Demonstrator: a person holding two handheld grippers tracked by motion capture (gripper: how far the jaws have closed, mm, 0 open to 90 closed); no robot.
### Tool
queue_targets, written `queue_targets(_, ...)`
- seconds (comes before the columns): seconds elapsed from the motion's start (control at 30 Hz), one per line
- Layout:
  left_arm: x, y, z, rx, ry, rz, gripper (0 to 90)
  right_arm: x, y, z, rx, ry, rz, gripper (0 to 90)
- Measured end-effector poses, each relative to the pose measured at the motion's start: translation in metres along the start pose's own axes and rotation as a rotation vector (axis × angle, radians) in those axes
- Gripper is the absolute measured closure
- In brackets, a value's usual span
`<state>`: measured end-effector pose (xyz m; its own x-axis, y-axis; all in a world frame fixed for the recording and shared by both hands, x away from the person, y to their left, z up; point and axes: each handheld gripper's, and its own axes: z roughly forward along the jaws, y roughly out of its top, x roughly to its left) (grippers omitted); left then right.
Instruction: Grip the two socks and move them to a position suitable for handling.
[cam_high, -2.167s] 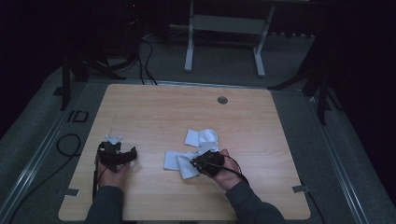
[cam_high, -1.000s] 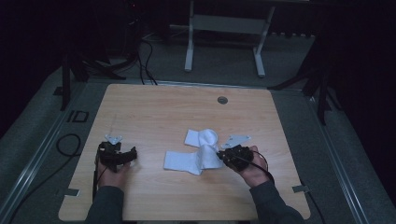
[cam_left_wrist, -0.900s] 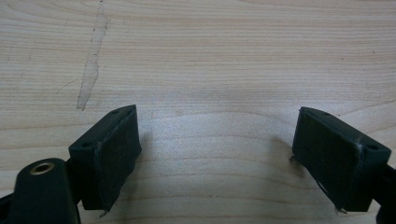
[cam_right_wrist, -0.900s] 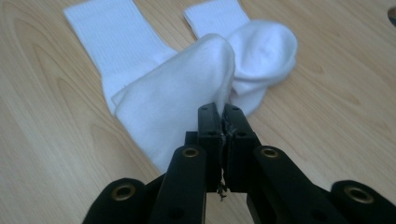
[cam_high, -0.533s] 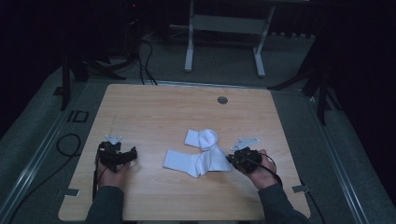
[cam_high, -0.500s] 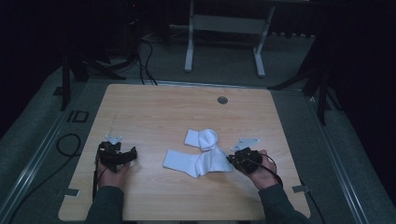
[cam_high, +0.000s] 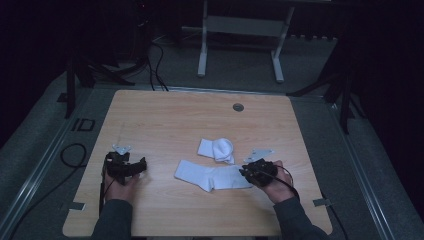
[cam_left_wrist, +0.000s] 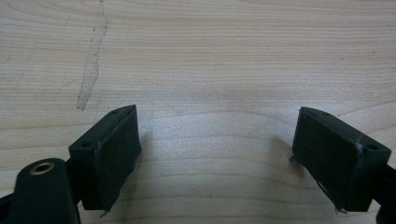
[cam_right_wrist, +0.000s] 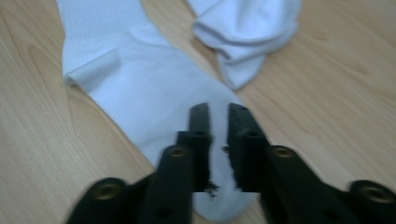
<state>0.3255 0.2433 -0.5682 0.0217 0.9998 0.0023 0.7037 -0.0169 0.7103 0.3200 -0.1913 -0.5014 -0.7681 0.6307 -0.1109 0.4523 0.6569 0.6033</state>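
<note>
A white sock (cam_high: 212, 176) (cam_right_wrist: 140, 93) lies stretched flat across the wooden table (cam_high: 170, 115), its toe end to the right. A second white sock (cam_high: 217, 149) (cam_right_wrist: 247, 28) sits bunched just behind it. My right gripper (cam_high: 244, 173) (cam_right_wrist: 218, 109) rests at the flat sock's toe. Its jaws have just been opening and stand a narrow slit apart, with the toe fabric lying under and between them, unpinched. My left gripper (cam_high: 142, 164) (cam_left_wrist: 217, 135) rests on bare wood at the left, wide open, with nothing between its jaws.
A small round grommet (cam_high: 238, 107) sits near the table's far edge. A pale scuff (cam_left_wrist: 91, 60) marks the wood ahead of the left gripper. Floor cables (cam_high: 75, 155) and a metal stand (cam_high: 240, 30) lie beyond the table.
My right hand drew the sock's toe end rightward, so the sock now lies straight and flat. The right jaws have parted slightly. The left hand has stayed put.
</note>
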Motion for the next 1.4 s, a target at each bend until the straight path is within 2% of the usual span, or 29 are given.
queue_targets(0.03,0.0,0.0,0.0,0.0,0.0,0.0,15.1,0.004,0.001,0.006,0.012,0.002,-0.014,85.6)
queue_targets(0.13,0.0,0.0,0.0,0.0,0.0,0.0,15.1,0.013,0.001,0.027,0.038,0.023,-0.024,89.5)
queue_targets(0.23,0.0,0.0,0.0,0.001,0.0,0.0,15.0,0.015,0.001,0.031,0.038,0.031,-0.024,89.6)
queue_targets(0.37,0.0,0.0,0.0,0.0,0.0,0.0,15.1,0.027,0.006,0.044,0.014,0.053,-0.035,89.6)
queue_targets(0.57,0.0,0.0,0.0,0.001,0.0,0.001,15.1,0.036,0.01,0.058,0.02,0.067,-0.047,89.6)
queue_targets(1.07,0.0,0.0,0.0,0.002,0.0,0.003,15.0,0.055,0.009,0.056,0.012,0.127,-0.094,89.7)
queue_targets(1.1,0.0,0.0,0.0,0.002,0.0,0.002,15.1,0.058,0.01,0.056,0.013,0.135,-0.117,89.7)
queue_targets(1.4,0.0,0.0,0.0,0.002,0.0,0.002,15.1,0.063,0.009,0.054,0.02,0.164,-0.158,89.8)
